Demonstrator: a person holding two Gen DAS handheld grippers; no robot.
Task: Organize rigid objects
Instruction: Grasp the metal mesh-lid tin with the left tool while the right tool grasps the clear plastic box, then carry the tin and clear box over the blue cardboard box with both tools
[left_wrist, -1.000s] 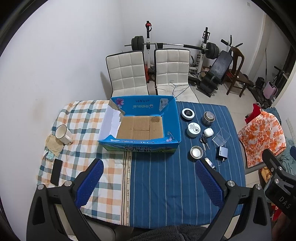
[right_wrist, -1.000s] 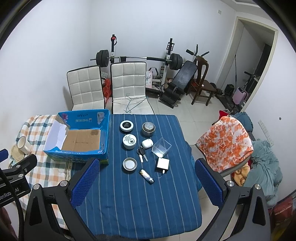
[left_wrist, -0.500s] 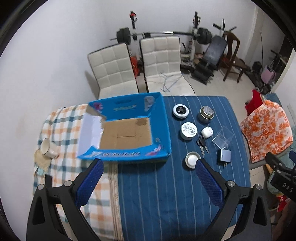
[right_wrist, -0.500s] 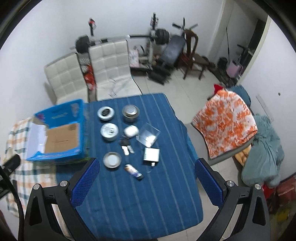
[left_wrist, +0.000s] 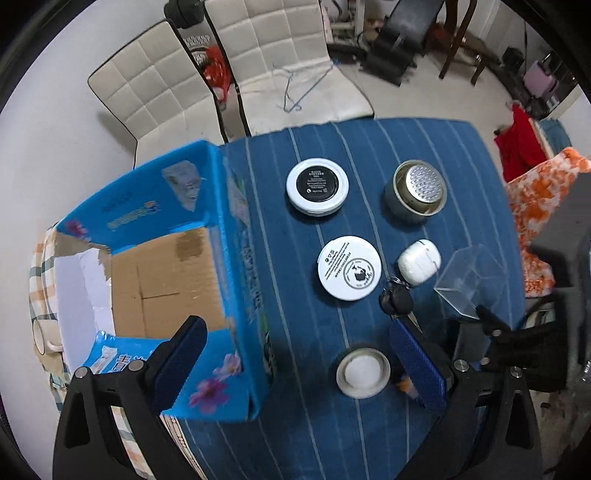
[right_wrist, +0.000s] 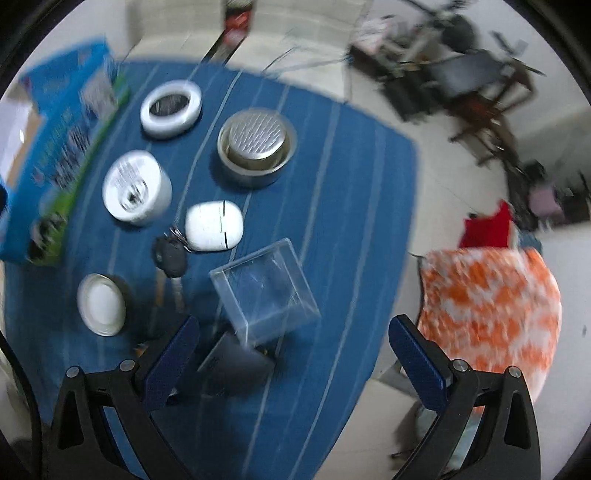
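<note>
Hovering over the blue striped tabletop (left_wrist: 303, 435), my left tool (left_wrist: 297, 365) is spread wide and holds nothing; one pad hangs over the near wall of the blue cardboard box (left_wrist: 236, 280), the other just beside the small round tin (left_wrist: 363, 370). Beyond it lie the white round case (left_wrist: 349, 267), the black-topped round case (left_wrist: 317, 191), the metal tin (left_wrist: 416, 192), the white earbud case (left_wrist: 419, 261) and the keys (left_wrist: 397, 300).

My right tool (right_wrist: 293, 363) is also wide open and empty. The clear plastic box (right_wrist: 265, 291) sits between its pads, just ahead of them, with a dark flat gadget (right_wrist: 232, 363) touching its near edge. This view is smeared with motion blur.

Compared with half a second ago, both tools have dropped much closer to the tabletop: the objects now fill the views, and the clear box has moved from mid-frame to right between my right tool's pads.
</note>
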